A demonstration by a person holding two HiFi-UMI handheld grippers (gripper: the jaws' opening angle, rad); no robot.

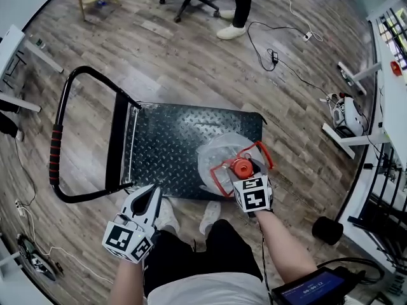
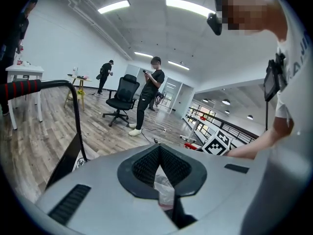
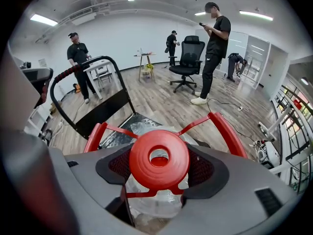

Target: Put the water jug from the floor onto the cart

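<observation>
**Desk:** Where is the water jug [image 1: 217,156] in relation to the person's right gripper [image 1: 243,170]?

**Photographer:** Directly beneath it. The right gripper's jaws clamp from both sides on the jug's red cap [image 3: 159,159]. The clear body lies below, and the red carrying frame [image 3: 230,131] rises past the jaws.

**Desk:** And in relation to the cart [image 1: 168,138]?

**Photographer:** The jug is over the near right corner of the black deck, at the end opposite the push handle [image 1: 57,151]. Whether its base touches the deck cannot be told from above.

**Desk:** The left gripper [image 1: 151,196]?

**Photographer:** Its jaws are pressed together at the tips and grip nothing. It is held at the deck's near edge, apart from the jug.
</observation>
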